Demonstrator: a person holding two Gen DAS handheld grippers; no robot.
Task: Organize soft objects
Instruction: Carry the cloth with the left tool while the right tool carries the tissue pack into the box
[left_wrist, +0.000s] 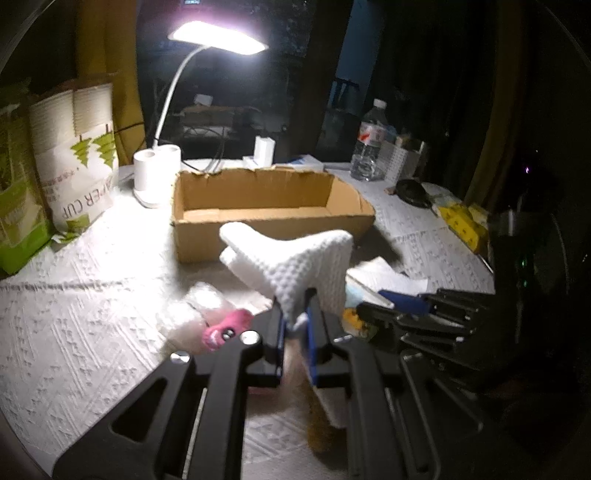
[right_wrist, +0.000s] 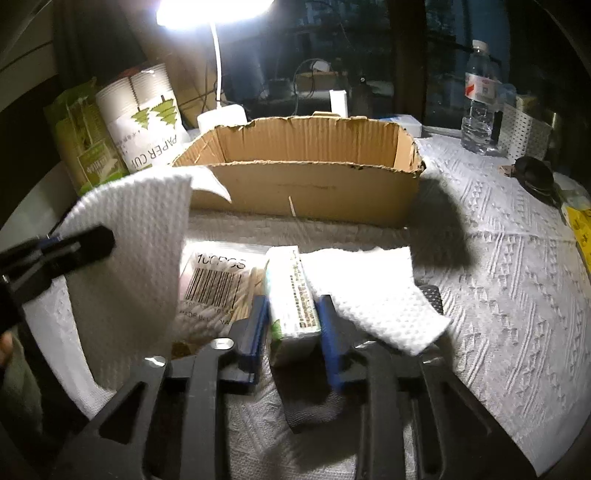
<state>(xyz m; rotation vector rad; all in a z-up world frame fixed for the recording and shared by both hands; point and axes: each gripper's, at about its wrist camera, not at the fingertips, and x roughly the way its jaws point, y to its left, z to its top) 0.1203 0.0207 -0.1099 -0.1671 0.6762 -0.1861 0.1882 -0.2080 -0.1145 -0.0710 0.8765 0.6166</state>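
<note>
My left gripper (left_wrist: 295, 314) is shut on a white dimpled paper towel (left_wrist: 306, 258), which hangs lifted in front of the open cardboard box (left_wrist: 273, 225). In the right wrist view that towel (right_wrist: 136, 251) droops at the left from the left gripper (right_wrist: 92, 240). My right gripper (right_wrist: 293, 306) points down at the table with its blue pads against both sides of a small white and green tissue pack (right_wrist: 291, 291). A second paper towel sheet (right_wrist: 376, 295) lies just right of the pack. The box (right_wrist: 306, 192) stands behind, its inside bare as far as I can see.
A bag of cotton swabs (right_wrist: 218, 284) lies left of the pack. A pink item in clear wrap (left_wrist: 225, 328) sits near my left fingers. Paper cup packs (left_wrist: 81, 166), a lit desk lamp (left_wrist: 155, 170), a water bottle (right_wrist: 478, 107) and a yellow pack (left_wrist: 461, 221) ring the table.
</note>
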